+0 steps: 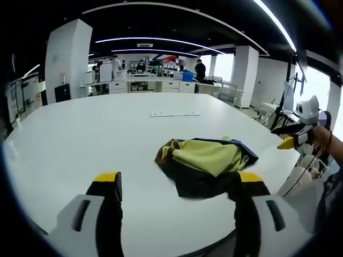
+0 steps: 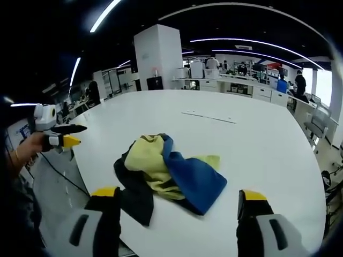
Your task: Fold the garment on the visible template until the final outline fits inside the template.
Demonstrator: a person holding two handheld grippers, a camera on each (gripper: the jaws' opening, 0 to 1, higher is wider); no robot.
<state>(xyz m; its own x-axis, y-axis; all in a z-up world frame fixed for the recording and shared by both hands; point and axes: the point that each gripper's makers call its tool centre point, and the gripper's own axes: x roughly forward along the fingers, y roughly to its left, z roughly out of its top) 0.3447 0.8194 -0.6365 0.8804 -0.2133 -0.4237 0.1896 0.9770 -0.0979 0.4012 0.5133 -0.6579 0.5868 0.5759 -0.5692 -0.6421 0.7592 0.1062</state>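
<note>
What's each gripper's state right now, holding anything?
Left gripper: open, empty, jaws apart short of the crumpled garment.
Right gripper: open, empty, jaws apart either side of the garment's near edge.

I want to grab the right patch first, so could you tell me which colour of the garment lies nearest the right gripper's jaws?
The black part of the garment, lying by the right gripper's left jaw; the blue and yellow patches lie farther off.

The big white table (image 1: 80,139) is mostly bare, so there is lots of room all around; the crumpled garment (image 1: 206,163) sits between the jaws toward 1 o'clock; a thin strip (image 1: 174,114) lies far off at 12 o'clock.
</note>
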